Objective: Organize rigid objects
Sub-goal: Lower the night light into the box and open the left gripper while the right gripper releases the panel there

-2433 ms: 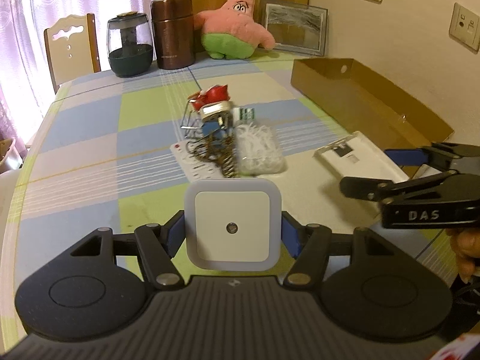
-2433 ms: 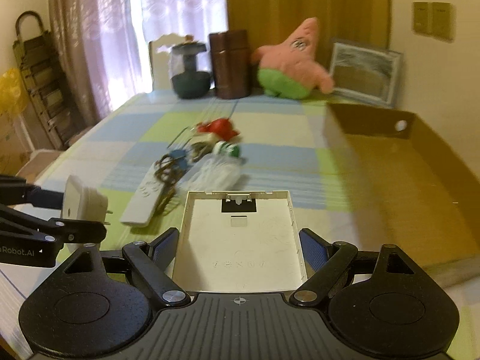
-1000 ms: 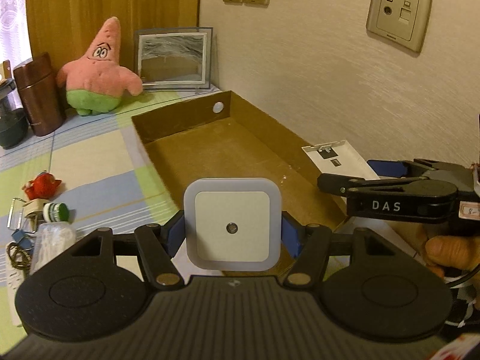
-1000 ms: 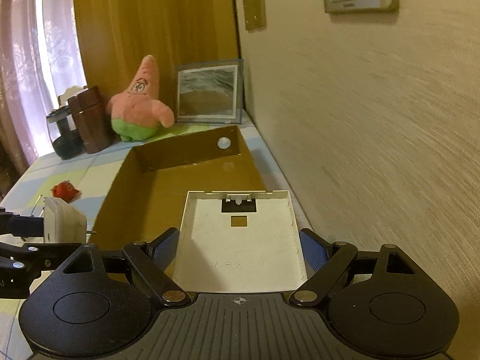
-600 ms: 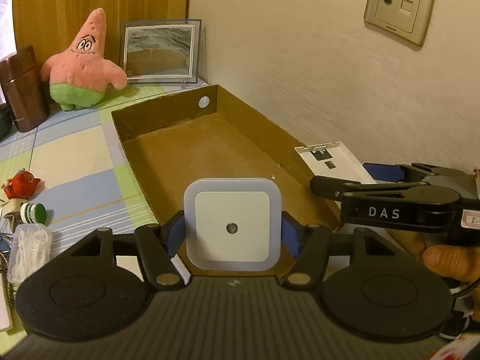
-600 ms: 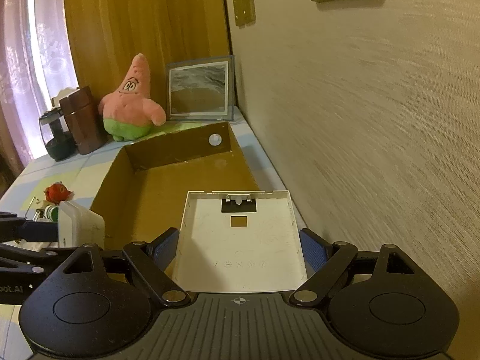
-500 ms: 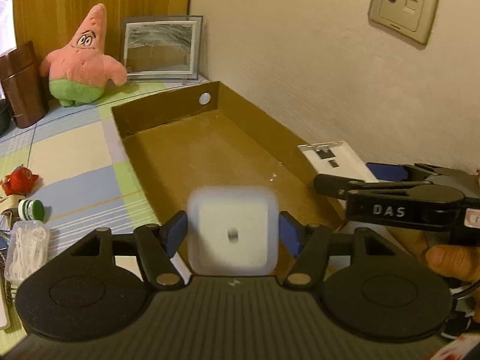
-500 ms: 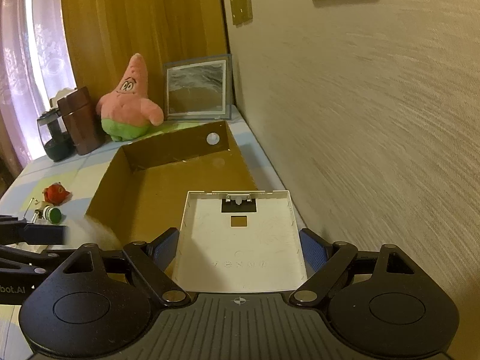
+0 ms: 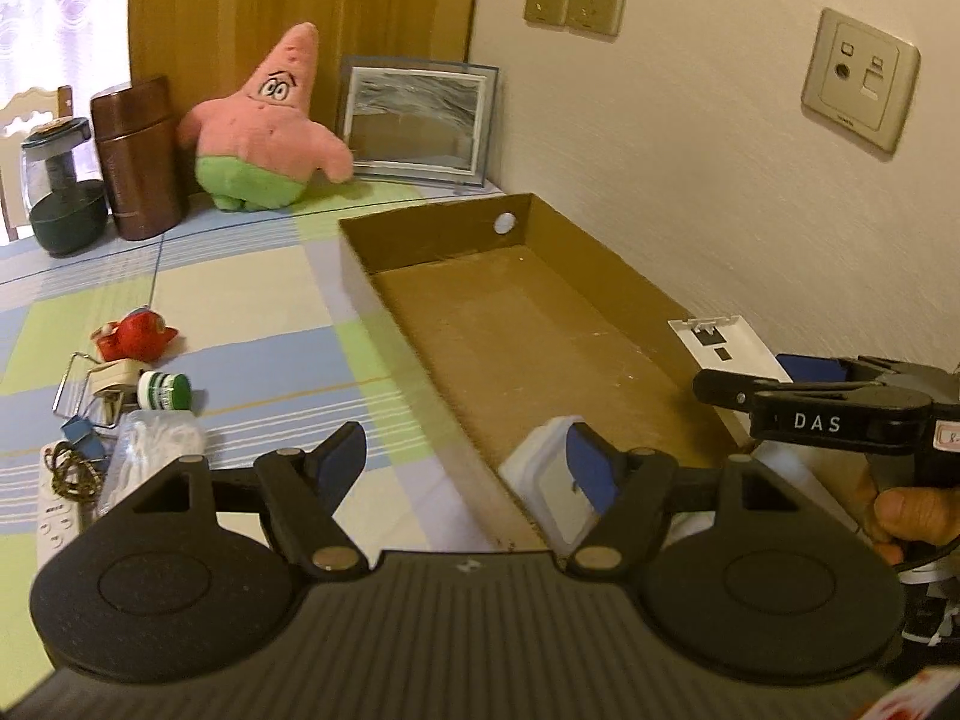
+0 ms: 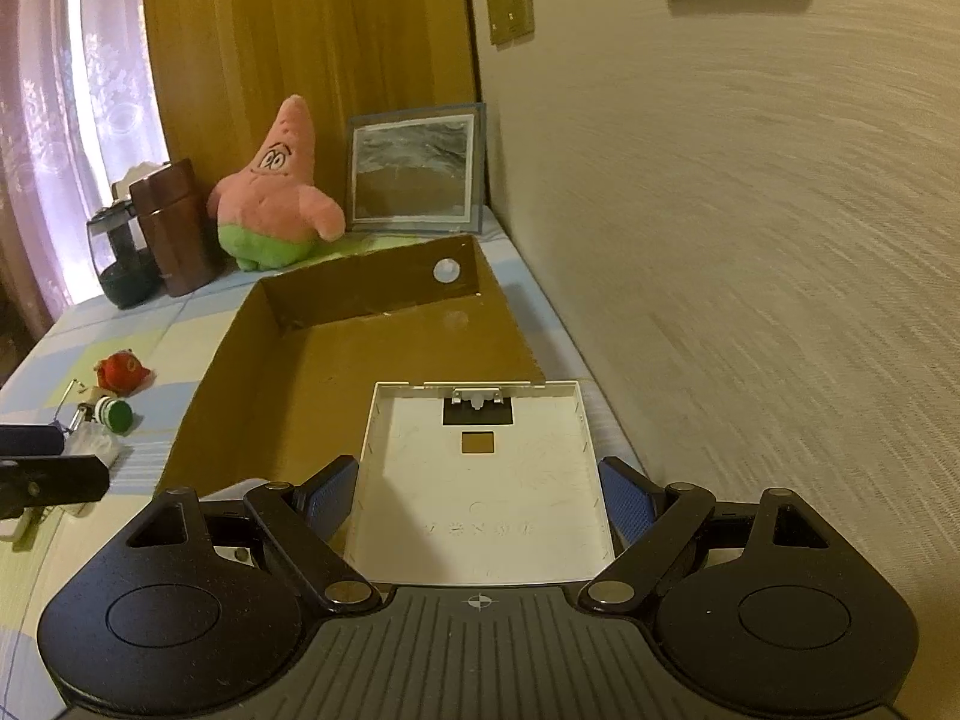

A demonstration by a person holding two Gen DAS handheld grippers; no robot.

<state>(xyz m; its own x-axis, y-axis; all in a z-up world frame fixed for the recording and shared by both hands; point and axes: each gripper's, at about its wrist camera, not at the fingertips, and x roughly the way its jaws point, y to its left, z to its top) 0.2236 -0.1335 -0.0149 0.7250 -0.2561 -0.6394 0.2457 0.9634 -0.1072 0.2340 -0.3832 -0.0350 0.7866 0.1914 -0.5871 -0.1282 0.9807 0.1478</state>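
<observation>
**Left wrist view: night light lies in the box as the jaws spread**

The left gripper (image 9: pixel 465 459) stands over the near edge of the cardboard box (image 9: pixel 528 324), and its jaws are opening. Nothing sits squarely between them: the white night light (image 9: pixel 549 492) lies in the near corner of the box, partly behind the right-hand blue pad (image 9: pixel 591 462), and whether the pad touches it cannot be told. Beyond the left-hand finger, on the checked tablecloth (image 9: pixel 240 300), lies a small heap: a red toy (image 9: pixel 135 333), a green-capped bottle (image 9: pixel 165 390), a clear packet of white bits (image 9: pixel 156 444), a binder clip (image 9: pixel 81 444) and a white remote (image 9: pixel 57 510). Past the fingertips, at the far end of the table, stand a pink star plush (image 9: pixel 264 126), a framed picture (image 9: pixel 417 120), a brown flask (image 9: pixel 138 156) and a dark jar (image 9: pixel 57 192).

To the right, a hand (image 9: pixel 912 510) carries the right gripper (image 10: pixel 474 492). In the right wrist view its fingers are clamped on the two long sides of a white plastic cover (image 10: pixel 480 480), which points forward over the box's near right part, close to the wall (image 10: pixel 750 240). The left gripper's black fingertips show at that view's left edge.
</observation>
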